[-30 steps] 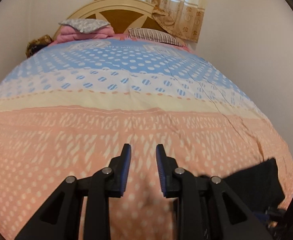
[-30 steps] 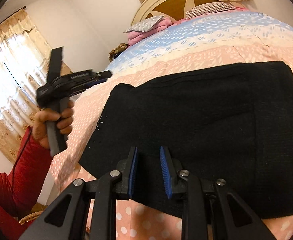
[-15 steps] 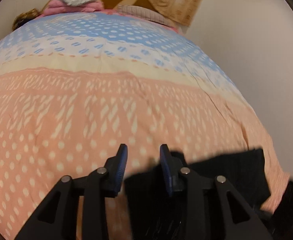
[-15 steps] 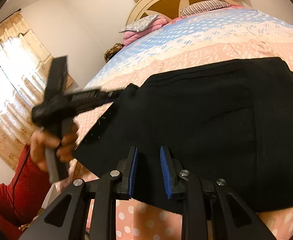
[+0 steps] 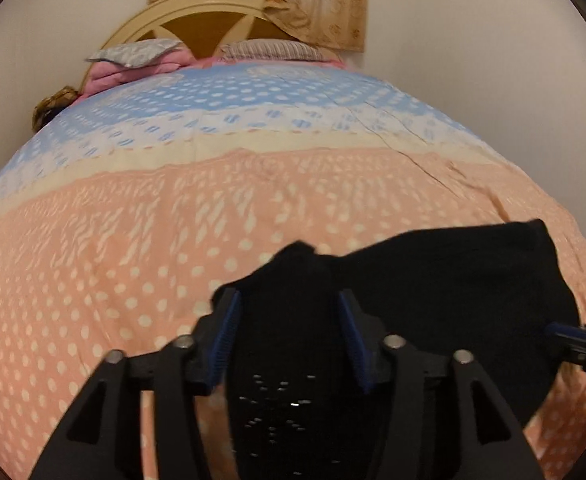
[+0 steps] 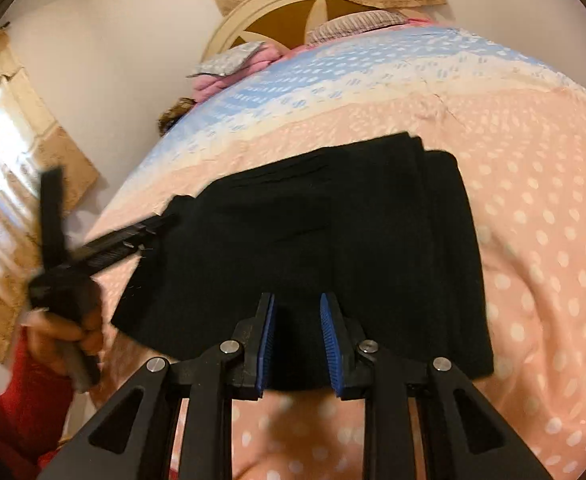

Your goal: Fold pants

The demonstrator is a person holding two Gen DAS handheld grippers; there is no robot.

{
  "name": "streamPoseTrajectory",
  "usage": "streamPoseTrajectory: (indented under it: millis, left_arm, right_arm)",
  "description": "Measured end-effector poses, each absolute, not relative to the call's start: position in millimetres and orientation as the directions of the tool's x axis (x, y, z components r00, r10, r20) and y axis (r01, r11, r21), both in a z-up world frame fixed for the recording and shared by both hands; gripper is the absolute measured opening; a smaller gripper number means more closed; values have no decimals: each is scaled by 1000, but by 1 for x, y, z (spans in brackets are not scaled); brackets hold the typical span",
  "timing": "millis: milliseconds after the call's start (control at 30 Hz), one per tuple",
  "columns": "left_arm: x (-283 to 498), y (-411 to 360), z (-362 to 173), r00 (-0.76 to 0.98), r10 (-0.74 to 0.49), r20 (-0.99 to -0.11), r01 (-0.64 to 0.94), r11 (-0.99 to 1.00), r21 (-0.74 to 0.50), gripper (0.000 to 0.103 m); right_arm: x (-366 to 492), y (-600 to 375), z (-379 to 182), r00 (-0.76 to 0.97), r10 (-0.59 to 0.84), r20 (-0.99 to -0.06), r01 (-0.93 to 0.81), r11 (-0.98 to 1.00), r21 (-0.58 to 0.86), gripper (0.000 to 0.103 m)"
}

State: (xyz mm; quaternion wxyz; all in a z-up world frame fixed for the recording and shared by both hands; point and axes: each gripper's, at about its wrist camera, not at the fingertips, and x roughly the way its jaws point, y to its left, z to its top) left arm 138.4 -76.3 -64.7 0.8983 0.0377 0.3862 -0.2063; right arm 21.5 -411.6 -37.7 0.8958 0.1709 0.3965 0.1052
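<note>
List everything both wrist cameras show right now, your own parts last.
pants: one, black, folded on the near peach part of the bedspread
bedspread: one, peach, cream and blue with white dots, covering the bed
pillows: two, one striped, one grey patterned, at the headboard
pink bedding: one pile, under the grey pillow
headboard: one, cream and brown
curtains: beige, behind the headboard and on the left wall
left gripper: black, blue fingers, just opened wider, around a pants corner
right gripper: black, blue fingers, narrow gap, over the pants' near edge
hand: one, red sleeve, holding the left gripper

I see black pants (image 6: 333, 240) folded into flat stack on peach dotted bedspread (image 6: 533, 240) near foot edge (left corner bunched upward, small pale studs there).
</note>
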Motion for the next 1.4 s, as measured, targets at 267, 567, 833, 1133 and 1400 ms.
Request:
streamPoseTrajectory:
  millis: [267, 567, 833, 1133, 1400]
  left_arm:
    - [129, -22, -24, 700, -330, -633, 288, 942, -172, 81]
    - [108, -36, -52, 603, -334, -725, 331, 931, -154, 79]
    - [105, -46, -57, 593, -269, -759, 303, 948, -99, 80]
    - [104, -47, -64, 522, -337, -784, 306, 932, -197, 87]
    - [93, -59, -75, 475, -385, -791, 324, 913, -250, 94]
  right_arm:
    - [-6, -410, -15, 742, 217, -634, -22, 954, 301, 25]
    - [-12, -428, -12, 777, 180, -604, 46, 940, 339, 25]
    - [-1, -454, -9, 821, 166, -546, 120, 885, 449, 63]
    - [21, -445, -39, 782, 101, -615, 171, 914, 368, 67]
    - [18, -453, -47, 785, 101, -612, 203, 890, 408, 73]
